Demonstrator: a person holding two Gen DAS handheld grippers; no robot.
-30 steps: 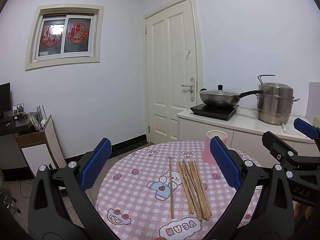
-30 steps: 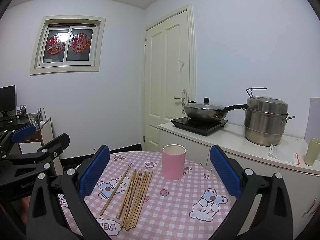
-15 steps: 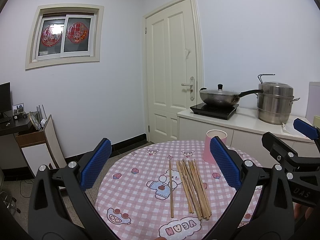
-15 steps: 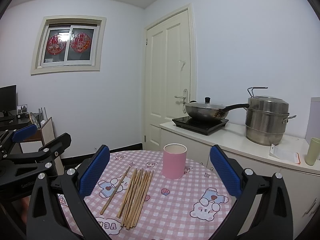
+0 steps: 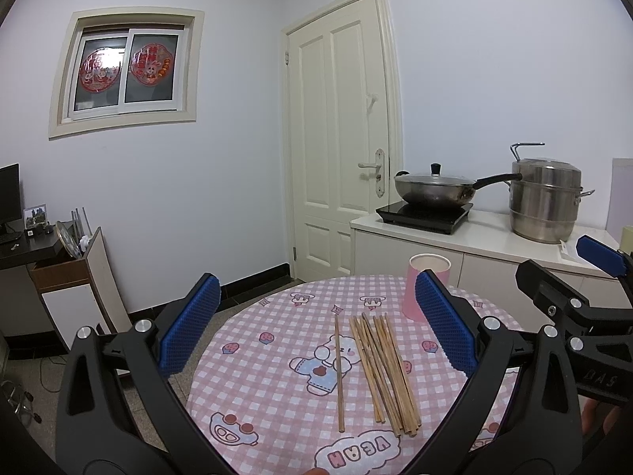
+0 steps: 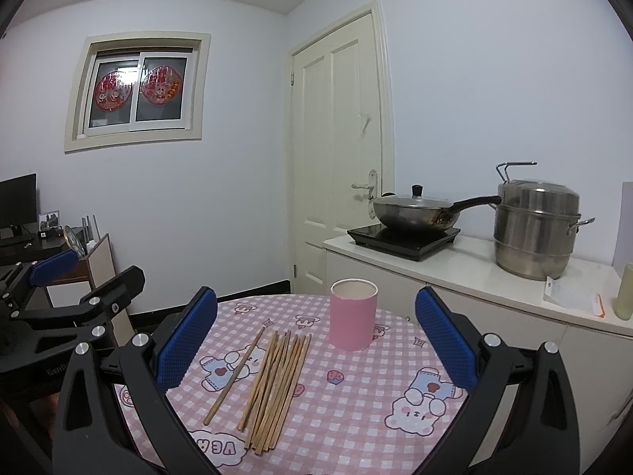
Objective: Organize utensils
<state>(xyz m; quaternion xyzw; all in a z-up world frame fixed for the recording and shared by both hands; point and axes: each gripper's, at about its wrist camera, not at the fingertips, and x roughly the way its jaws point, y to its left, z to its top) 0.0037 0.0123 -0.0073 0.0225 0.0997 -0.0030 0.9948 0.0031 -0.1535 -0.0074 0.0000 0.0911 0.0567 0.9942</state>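
Observation:
Several wooden chopsticks lie in a loose bundle on the round table with its pink checked cloth. One single chopstick lies apart to their left. An empty pink cup stands upright behind the bundle. My left gripper hovers open above the table's near side, the chopsticks between its blue pads. My right gripper is open too, framing the chopsticks and the cup. Each gripper shows at the edge of the other's view.
A white counter behind the table carries an induction hob with a lidded wok, a steel steamer pot and a pale green cup. A closed door is behind. A desk and cabinet stand at the left.
Almost nothing has moved. Both views shifted very slightly; the chopsticks and cup stay where they were and both grippers remain open.

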